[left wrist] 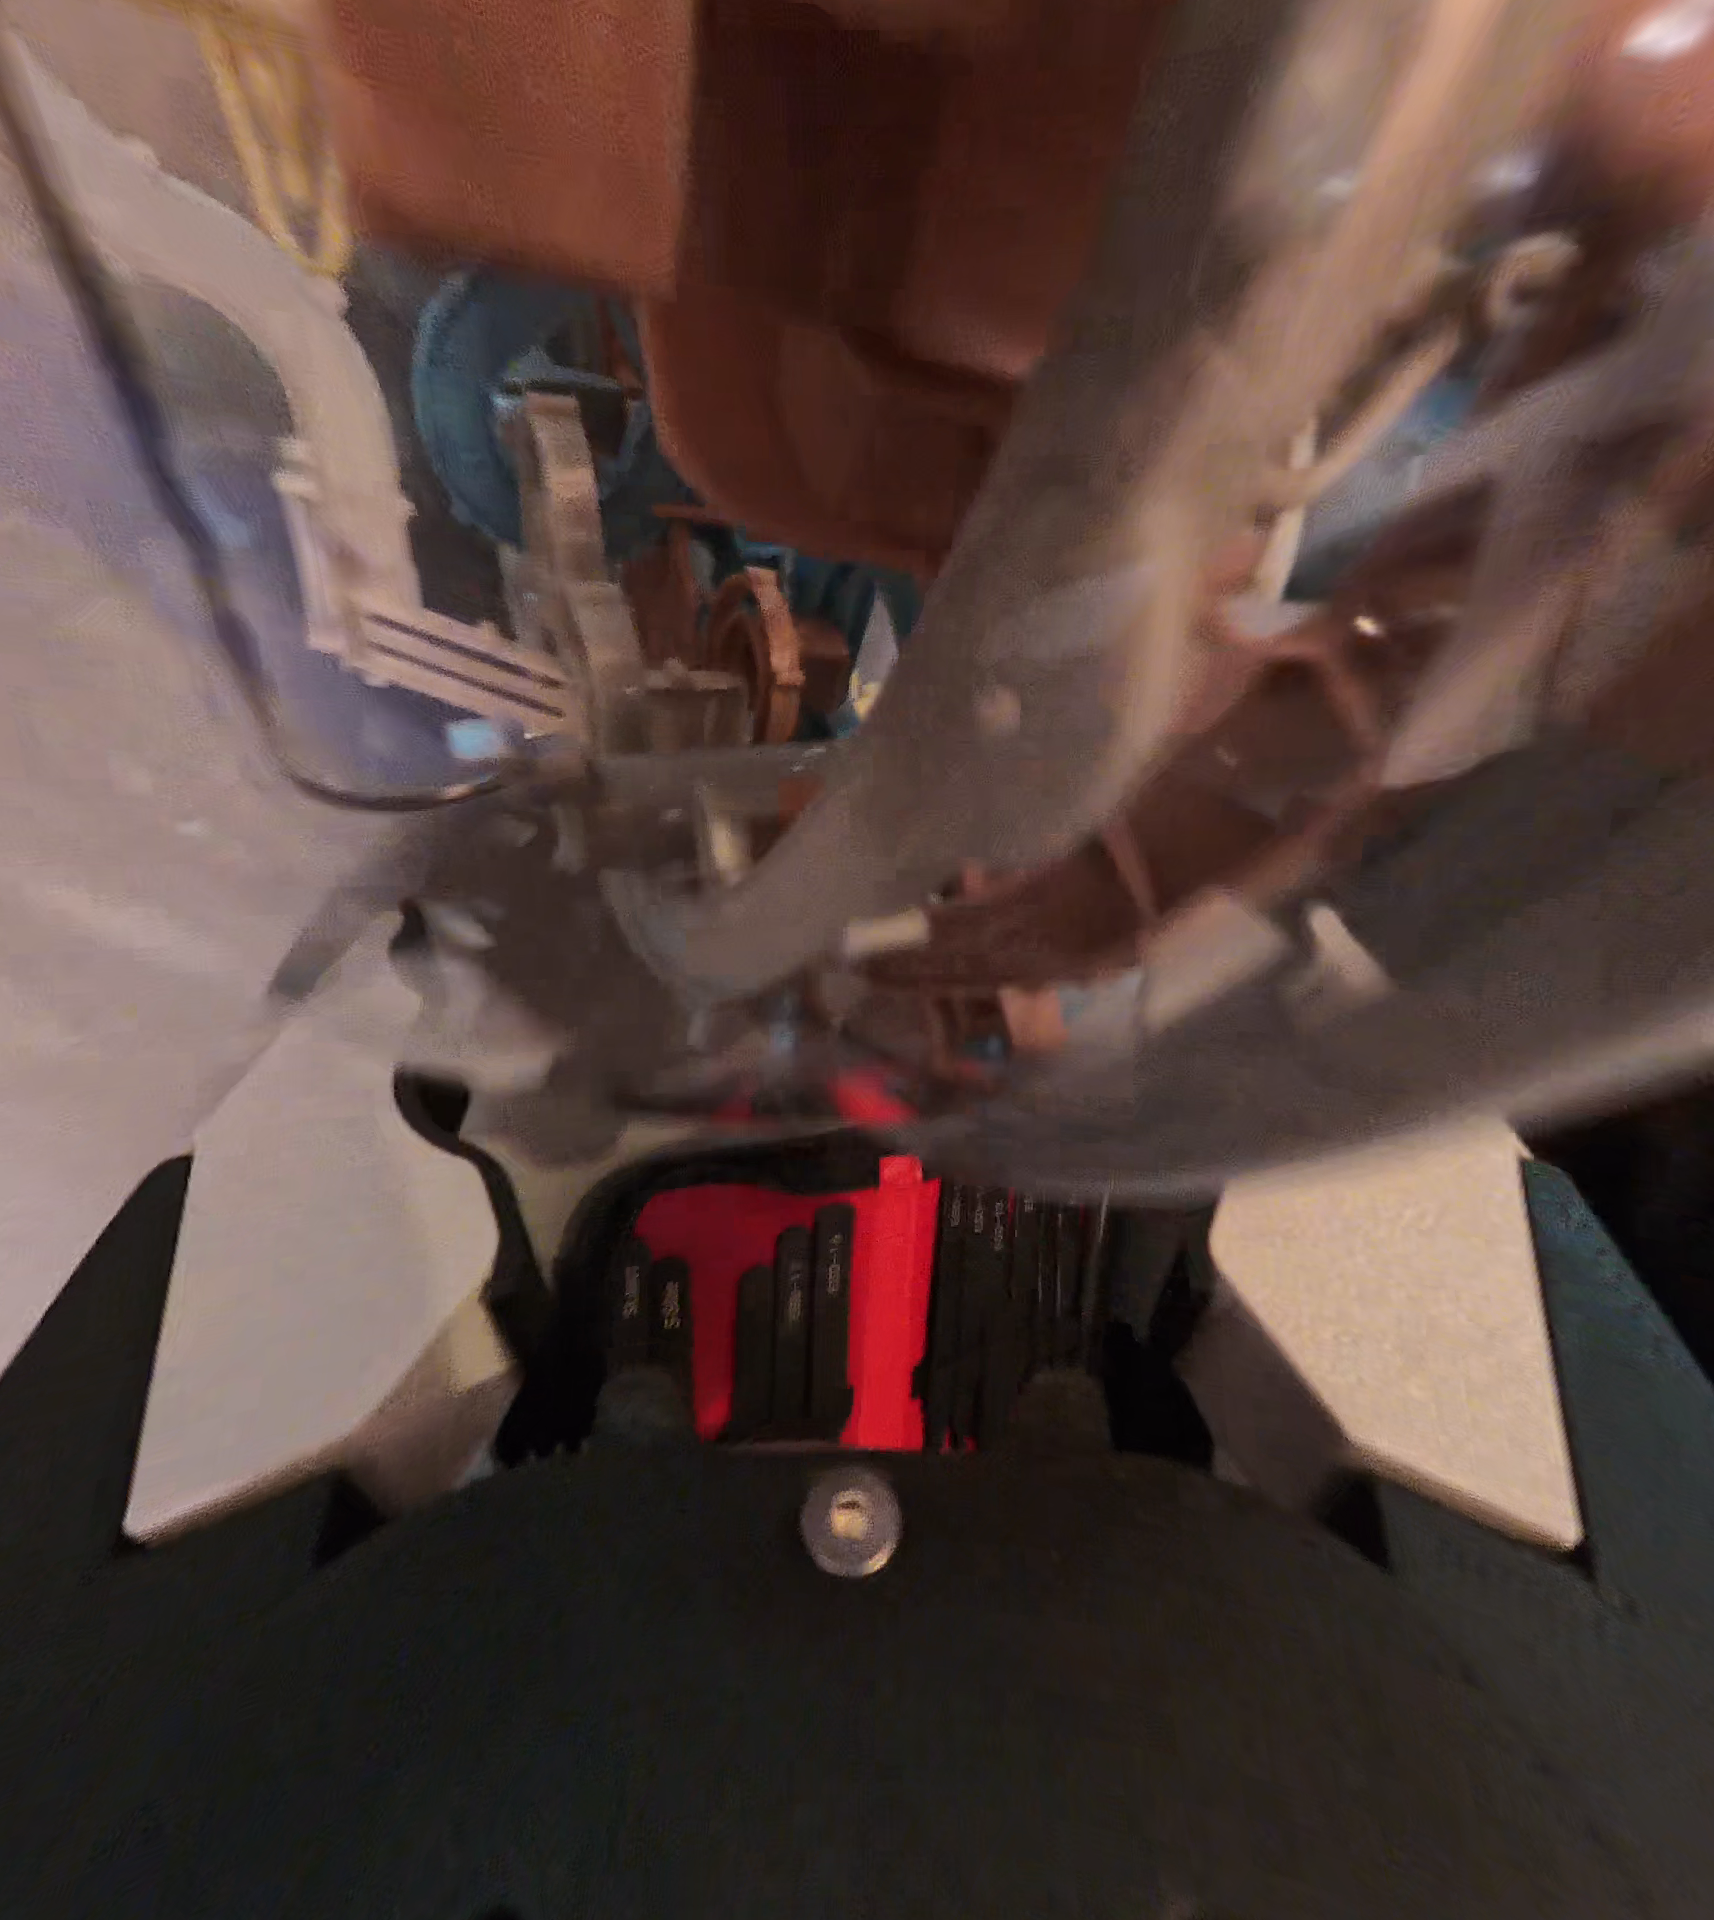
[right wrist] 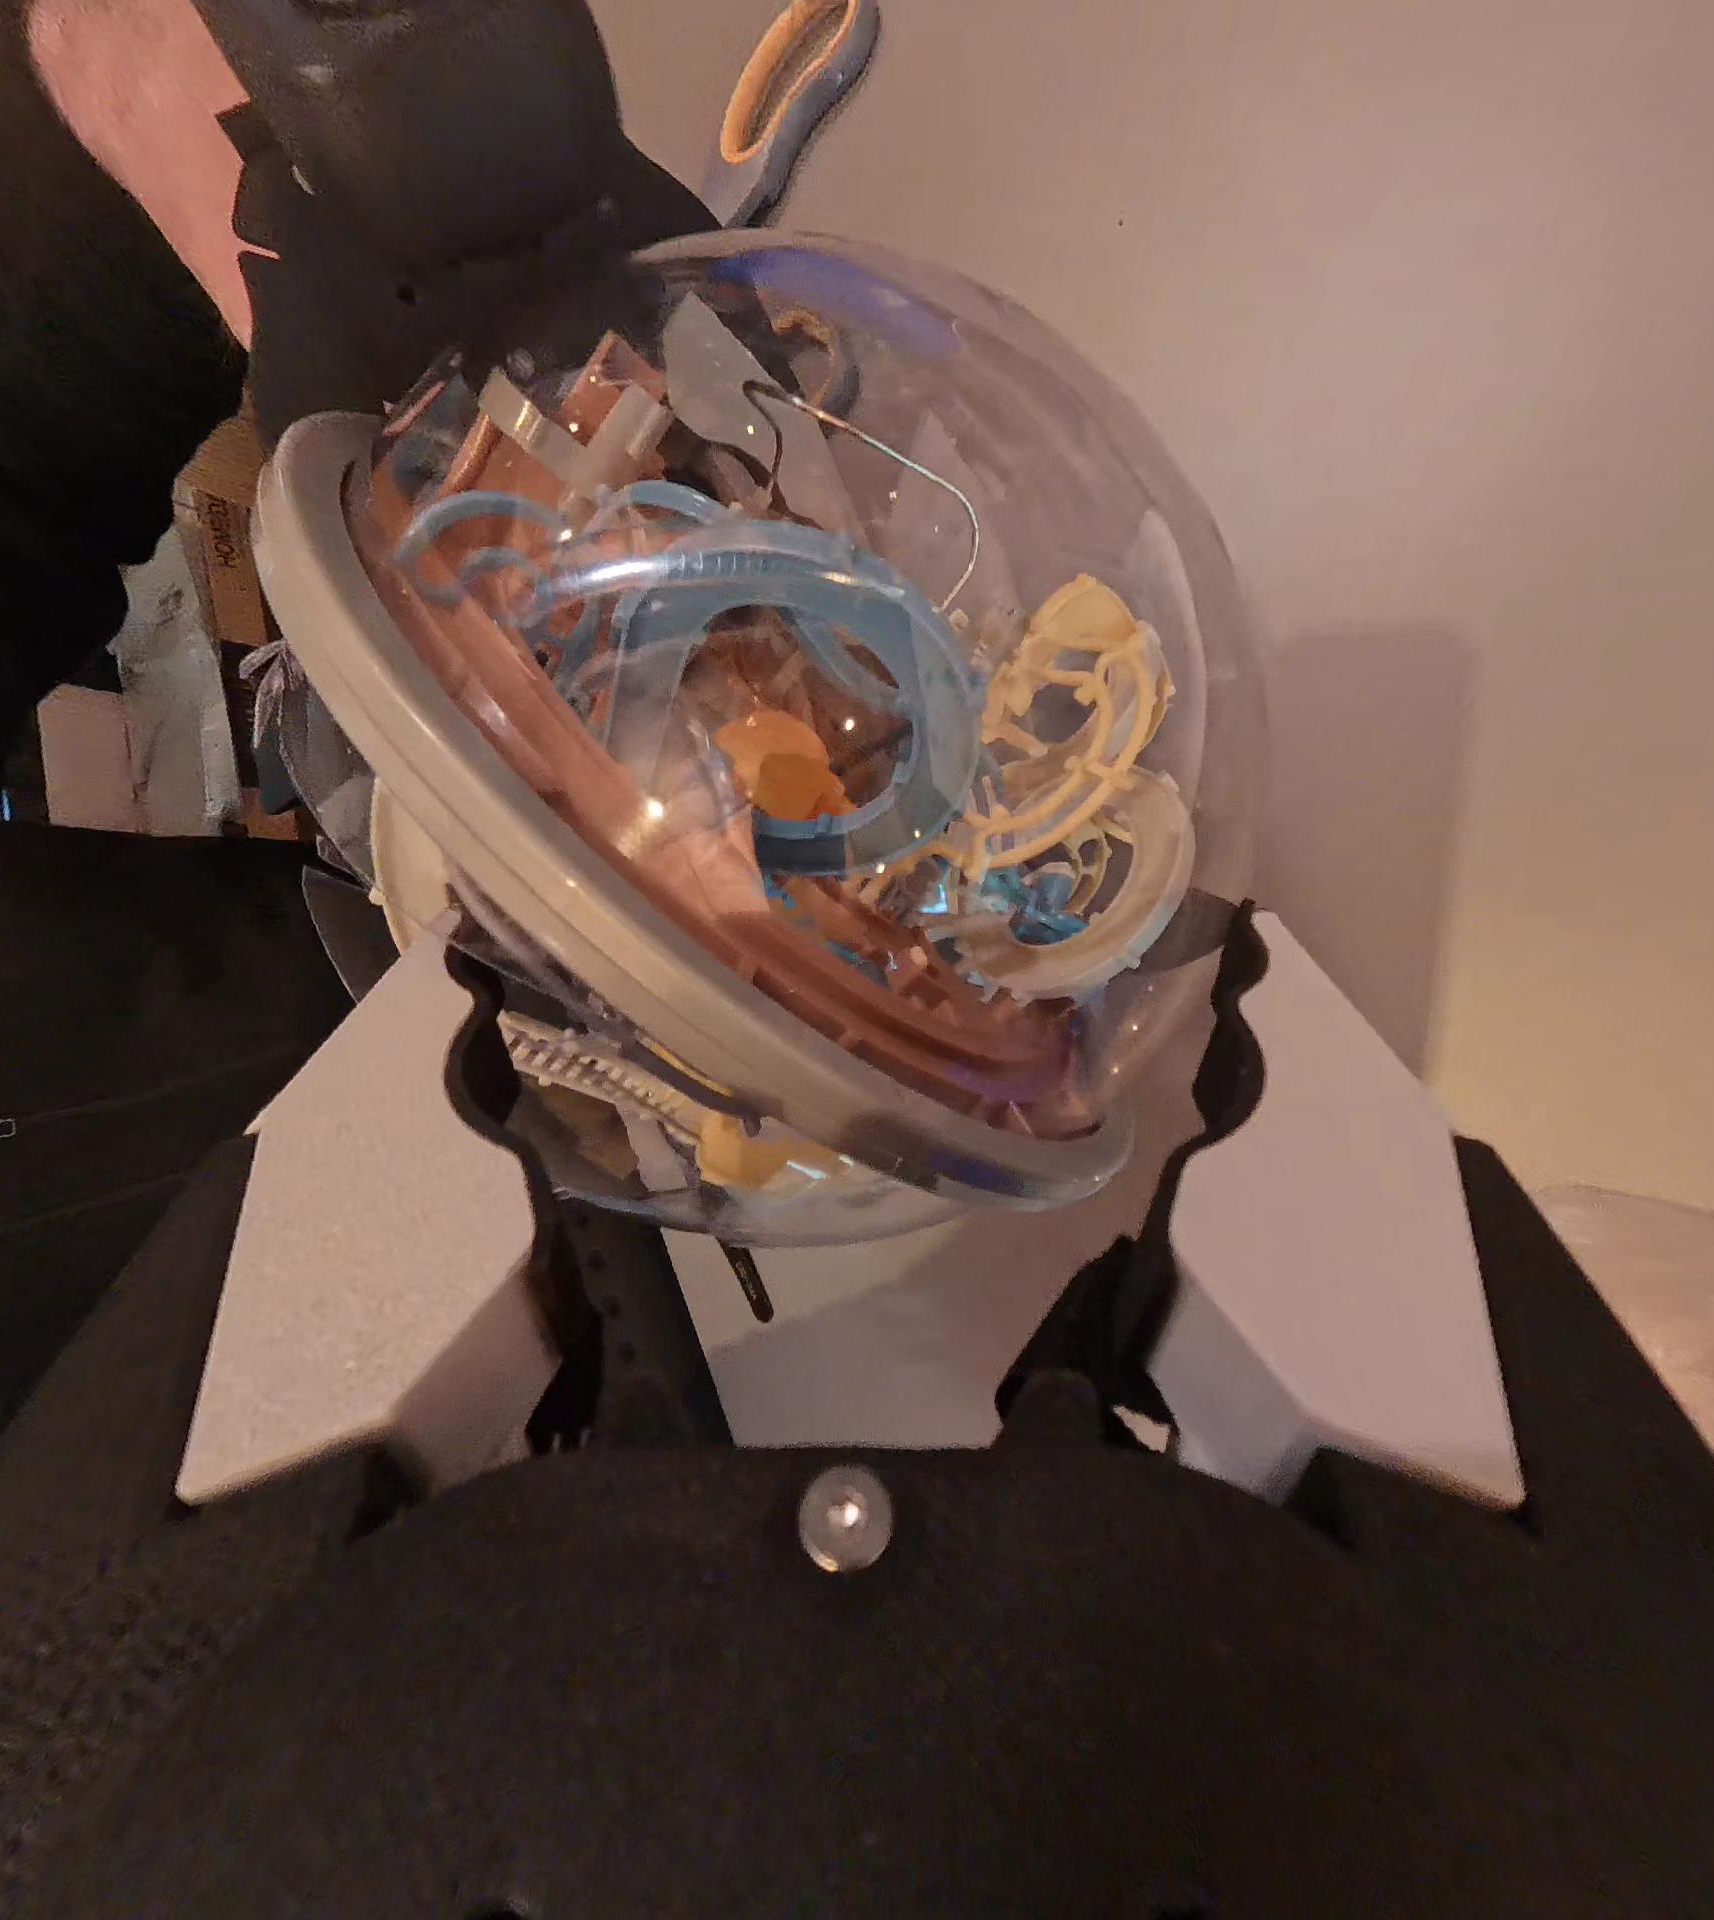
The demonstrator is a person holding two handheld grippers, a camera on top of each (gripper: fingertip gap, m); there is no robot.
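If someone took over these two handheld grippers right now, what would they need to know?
Right gripper: shut on the clear maze ball, fingers on either side of its lower half; the ball is tilted, its grey rim running diagonally.
Left gripper: pressed against the same ball; view blurred, grip cannot be told. It also shows at the ball's upper left in the right view.
A red and black tool set lies beneath.
Ball is off the white surface.

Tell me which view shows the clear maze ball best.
The right wrist view: the whole maze ball is sharp, between the right gripper fingers. The left wrist view sits against it, showing only a blurred close-up.
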